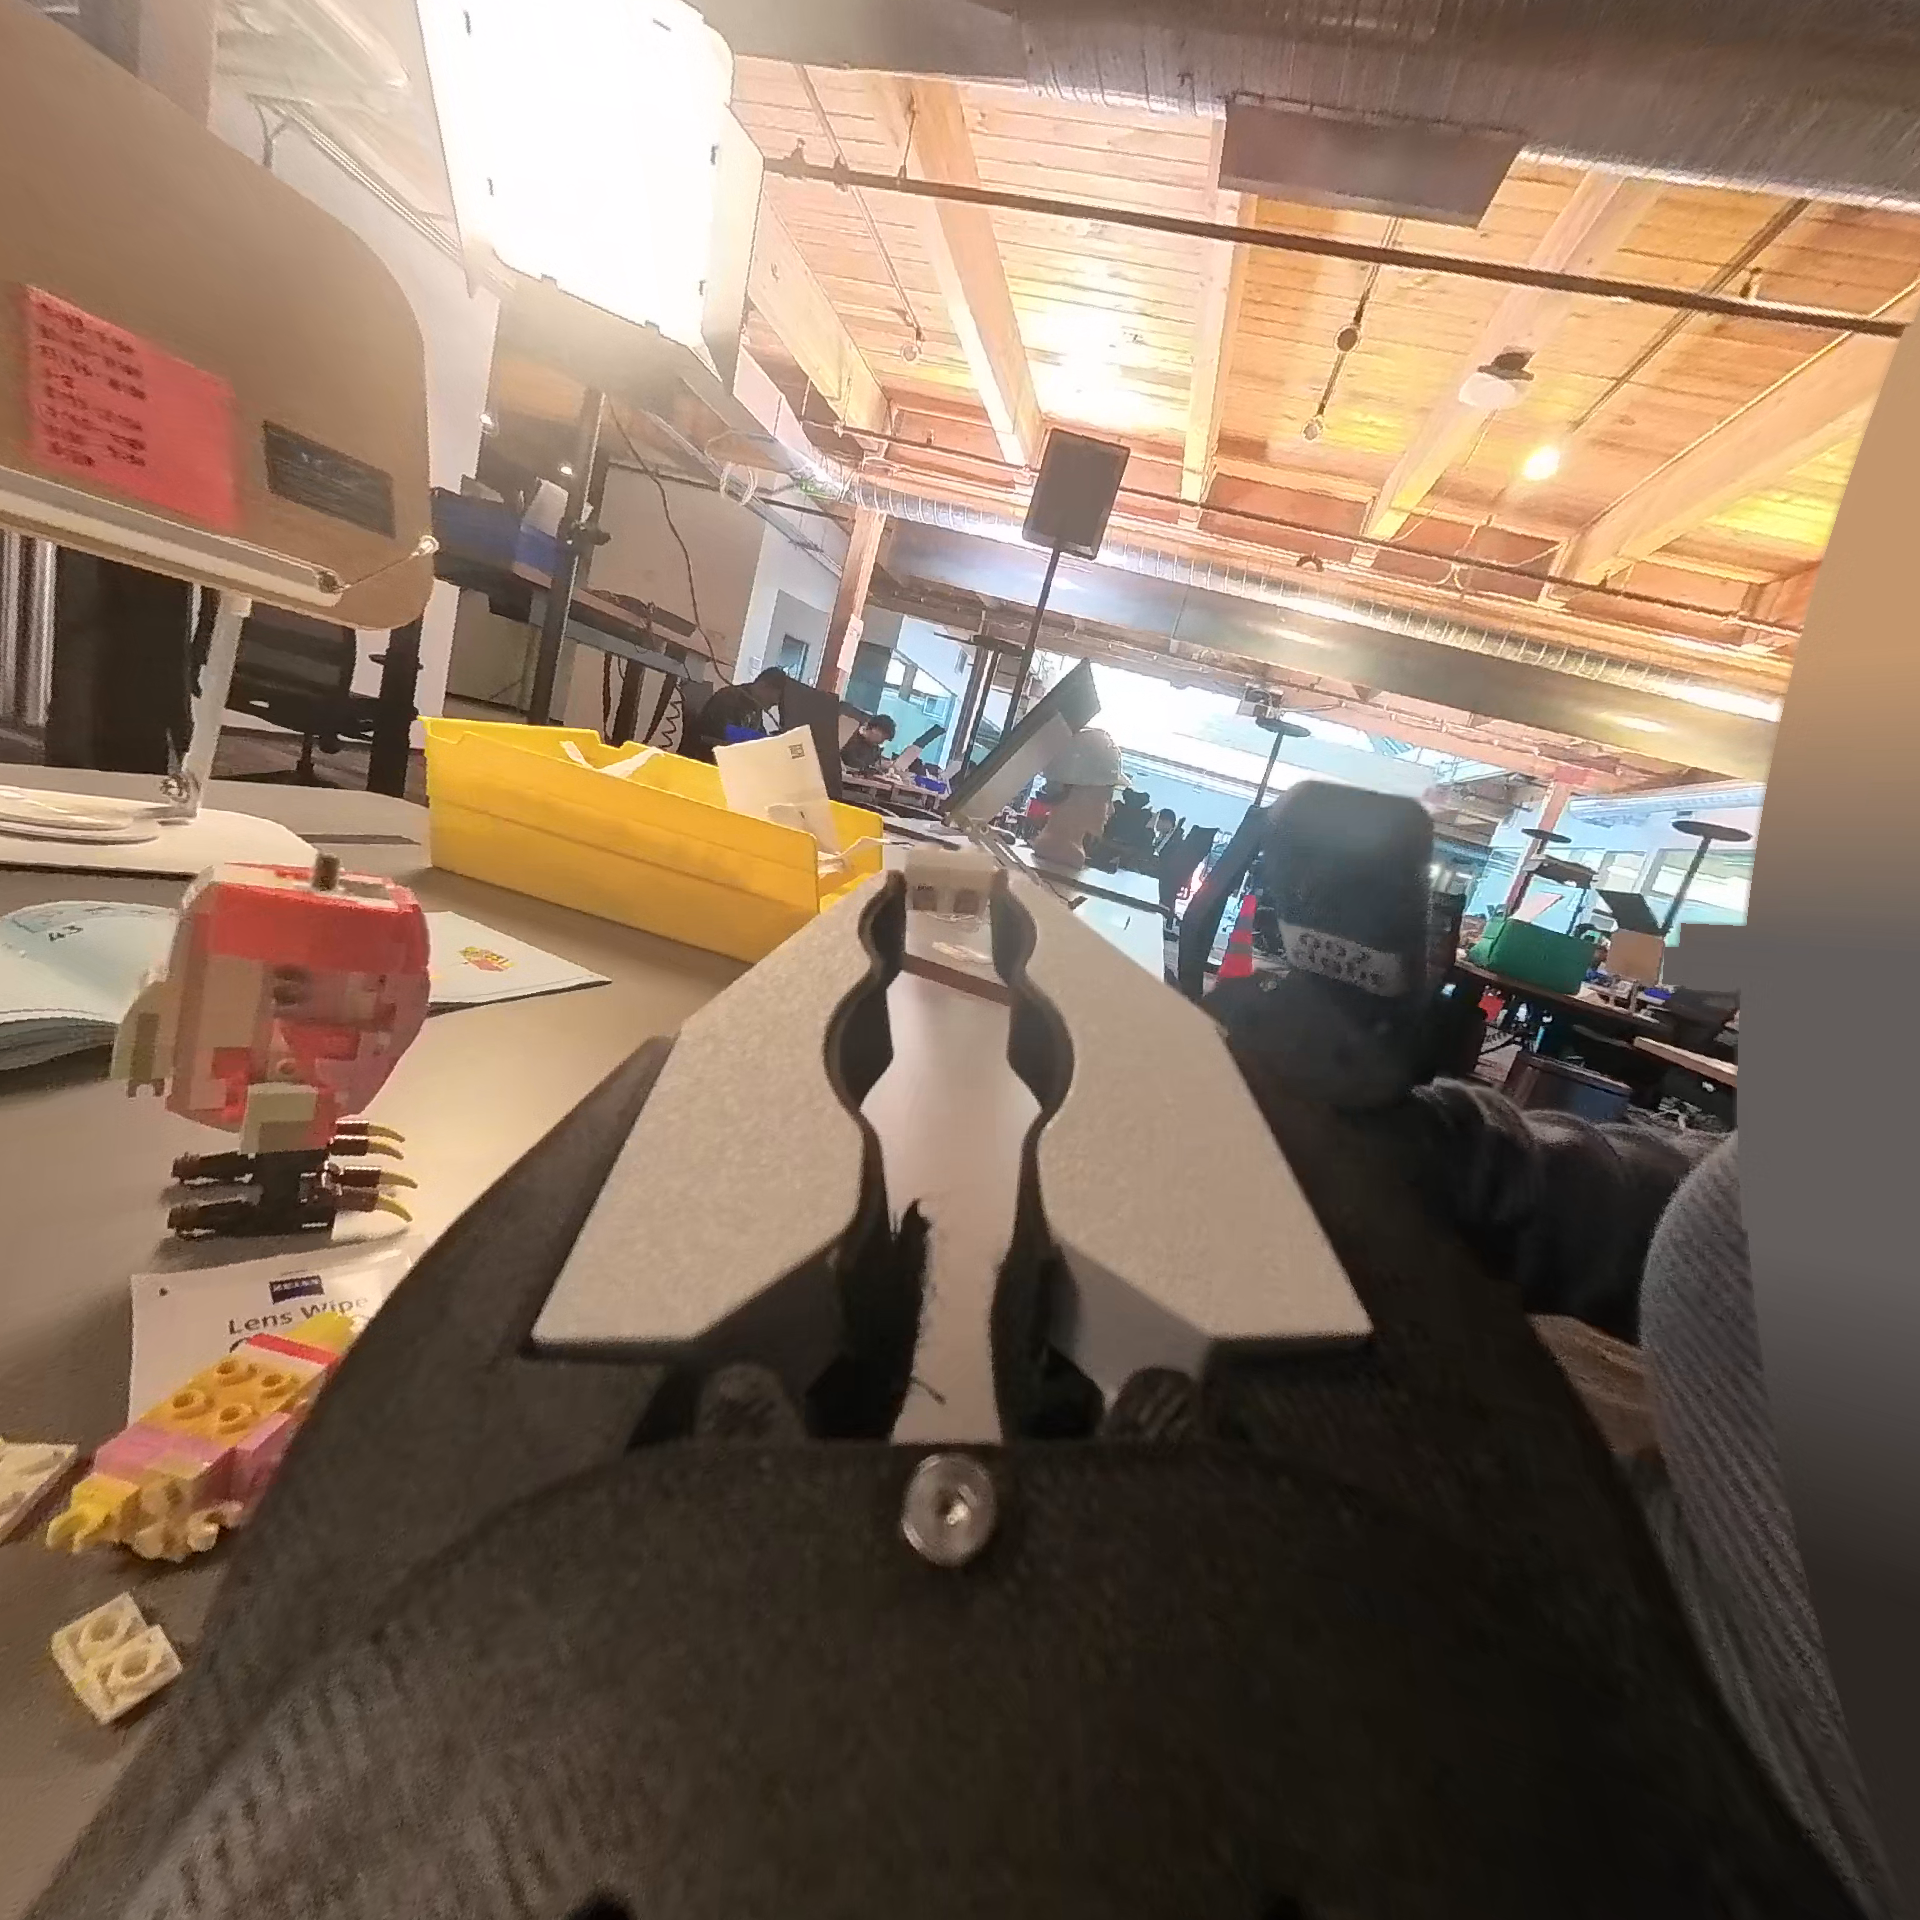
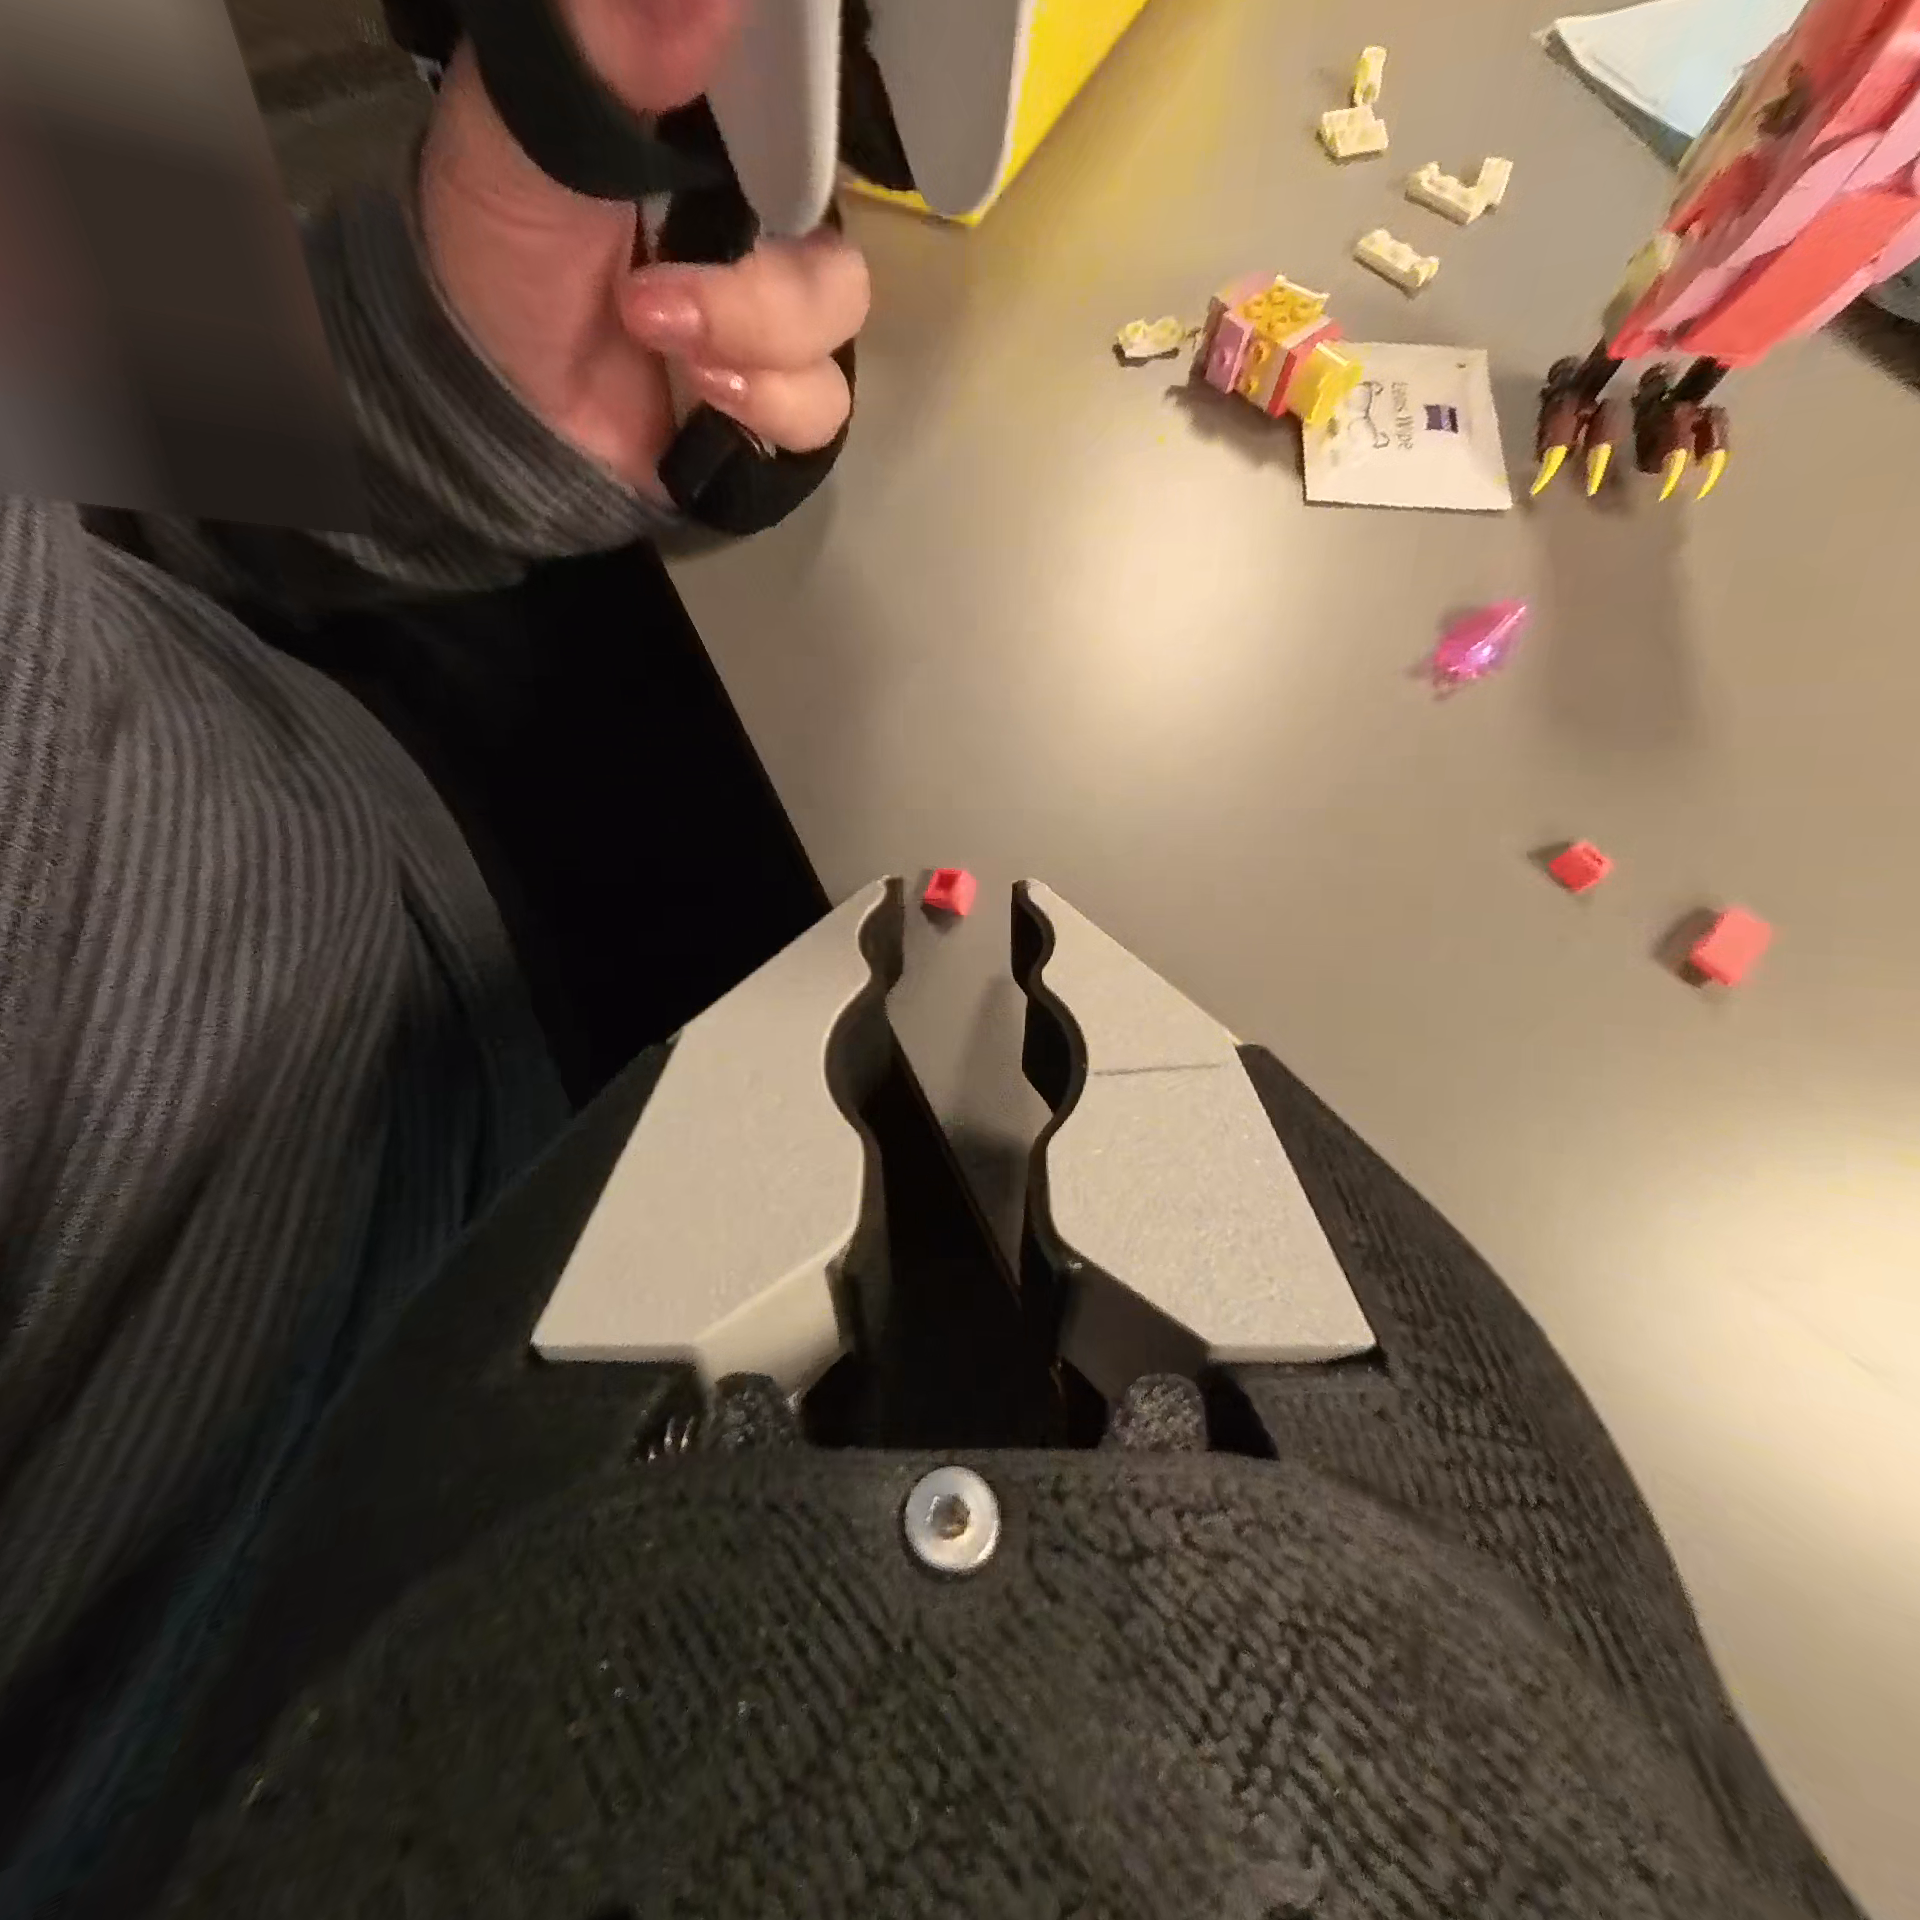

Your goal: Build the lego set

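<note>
My left gripper (image 1: 948, 899) is raised above the table and shut on a small white brick (image 1: 943, 881) held at its fingertips. It also shows in the right wrist view (image 2: 894, 114) at the top, in a person's hand (image 2: 727, 312). My right gripper (image 2: 956, 889) is open and low over the grey table (image 2: 1195, 790), near its left edge. A tiny red brick (image 2: 949, 891) lies on the table between its fingertips, closer to the left one, and neither pad touches it.
A red and pink brick figure with clawed feet (image 1: 281, 1029) stands at the left. Near it lie a yellow-pink build (image 2: 1273, 348), a white packet (image 2: 1403, 436) and cream pieces (image 2: 1397, 255). Two red bricks (image 2: 1579, 864) (image 2: 1730, 943) and a pink clear piece (image 2: 1475, 644) lie to the right. A yellow bin (image 1: 623, 821) stands behind. The tips of one gripper are about 15 cm away from the tips of the other.
</note>
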The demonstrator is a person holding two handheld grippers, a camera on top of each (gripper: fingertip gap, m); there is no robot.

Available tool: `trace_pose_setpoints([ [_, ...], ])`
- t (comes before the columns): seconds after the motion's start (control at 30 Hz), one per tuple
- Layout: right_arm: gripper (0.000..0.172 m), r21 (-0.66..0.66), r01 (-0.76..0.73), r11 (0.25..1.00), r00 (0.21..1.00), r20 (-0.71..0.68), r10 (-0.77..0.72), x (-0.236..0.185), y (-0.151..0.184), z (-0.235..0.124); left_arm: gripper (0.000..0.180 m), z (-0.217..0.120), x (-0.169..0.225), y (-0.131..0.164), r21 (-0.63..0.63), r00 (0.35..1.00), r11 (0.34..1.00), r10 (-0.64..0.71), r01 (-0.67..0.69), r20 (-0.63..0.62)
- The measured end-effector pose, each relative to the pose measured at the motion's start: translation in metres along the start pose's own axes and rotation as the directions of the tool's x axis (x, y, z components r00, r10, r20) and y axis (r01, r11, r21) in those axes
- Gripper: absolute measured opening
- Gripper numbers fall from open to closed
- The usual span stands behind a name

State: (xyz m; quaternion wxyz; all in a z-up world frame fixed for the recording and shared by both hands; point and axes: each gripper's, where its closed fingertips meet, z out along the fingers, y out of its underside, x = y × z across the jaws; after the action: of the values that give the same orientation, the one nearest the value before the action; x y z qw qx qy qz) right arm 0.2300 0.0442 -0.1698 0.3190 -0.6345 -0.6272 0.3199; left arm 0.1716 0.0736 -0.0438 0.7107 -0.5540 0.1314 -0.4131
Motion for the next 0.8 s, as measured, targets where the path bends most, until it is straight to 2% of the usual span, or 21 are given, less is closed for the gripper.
trace_pose_setpoints([
  [0.5,0.006,-0.029,0.097,0.995,0.995,-0.034,-0.098,0.005,0.003,0.015,0.014,0.001,0.001,0.002,-0.008,1.0,1.0,-0.008,0.007,-0.017],
  [0.8,0.0,-0.08,0.199,0.977,0.959,-0.19,-0.211,0.039,0.002,0.01,0.014,0.001,0.001,0.002,-0.011,1.0,1.0,-0.013,0.013,-0.018],
])
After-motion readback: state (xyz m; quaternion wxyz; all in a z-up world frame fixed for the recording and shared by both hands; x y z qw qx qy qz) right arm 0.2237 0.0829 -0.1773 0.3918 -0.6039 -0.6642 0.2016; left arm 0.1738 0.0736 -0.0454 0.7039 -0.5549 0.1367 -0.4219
